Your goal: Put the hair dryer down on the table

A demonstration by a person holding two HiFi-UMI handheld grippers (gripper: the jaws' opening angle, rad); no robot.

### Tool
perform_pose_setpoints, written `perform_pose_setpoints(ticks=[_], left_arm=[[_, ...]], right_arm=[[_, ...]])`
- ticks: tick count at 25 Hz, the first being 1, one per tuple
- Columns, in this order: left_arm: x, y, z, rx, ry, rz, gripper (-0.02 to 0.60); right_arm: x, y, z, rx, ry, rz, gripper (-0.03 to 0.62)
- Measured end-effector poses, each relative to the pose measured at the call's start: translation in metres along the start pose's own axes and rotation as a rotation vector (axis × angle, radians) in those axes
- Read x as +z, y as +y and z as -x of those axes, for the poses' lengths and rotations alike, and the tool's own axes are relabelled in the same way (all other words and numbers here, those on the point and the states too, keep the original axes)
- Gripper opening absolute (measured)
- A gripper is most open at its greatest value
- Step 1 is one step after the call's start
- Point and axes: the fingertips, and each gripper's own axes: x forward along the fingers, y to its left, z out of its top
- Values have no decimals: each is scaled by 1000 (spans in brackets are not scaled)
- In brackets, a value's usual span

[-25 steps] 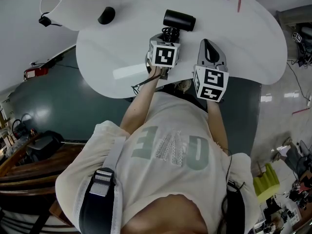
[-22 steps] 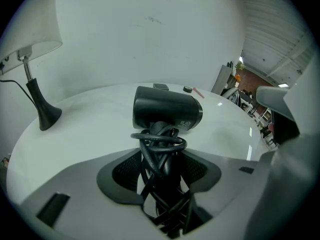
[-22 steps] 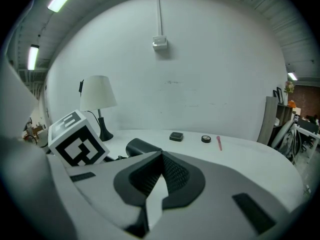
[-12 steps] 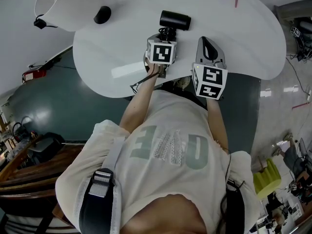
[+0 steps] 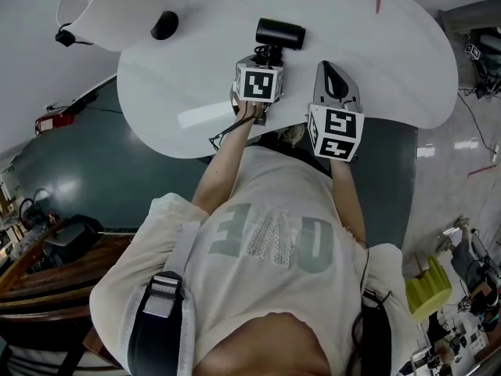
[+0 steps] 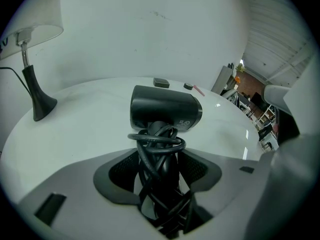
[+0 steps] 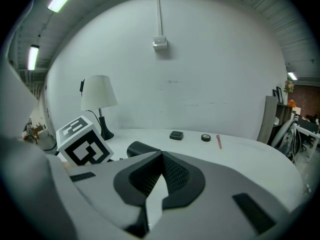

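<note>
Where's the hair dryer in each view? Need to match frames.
Head view: hair dryer, top centre.
Left gripper view: centre, handle clamped between the jaws.
Right gripper view: left of centre, just the barrel above the jaw.
Shared landmark: the lamp, left in all three.

The hair dryer [image 6: 167,109] has a matt black plastic shell; its cord [image 6: 159,140] looks smooth and rubbery. The white tabletop [image 6: 85,134] is smooth and glossy. The left tongs [image 6: 162,159] have dark, finely ribbed pads [image 6: 122,171].
</note>
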Motion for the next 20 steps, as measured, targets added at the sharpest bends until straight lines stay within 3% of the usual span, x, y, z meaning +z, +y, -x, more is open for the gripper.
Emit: perform_pose_setpoints(ticks=[11, 14, 20], left_arm=[[12, 6, 30, 80, -80, -35, 281], [34, 5, 56, 92, -200, -8, 299], [134, -5, 138, 88, -510, -52, 299]], right_arm=[[18, -2, 4, 4, -53, -22, -3], [31, -5, 8, 1, -86, -24, -3], [82, -14, 30, -20, -217, -24, -3]])
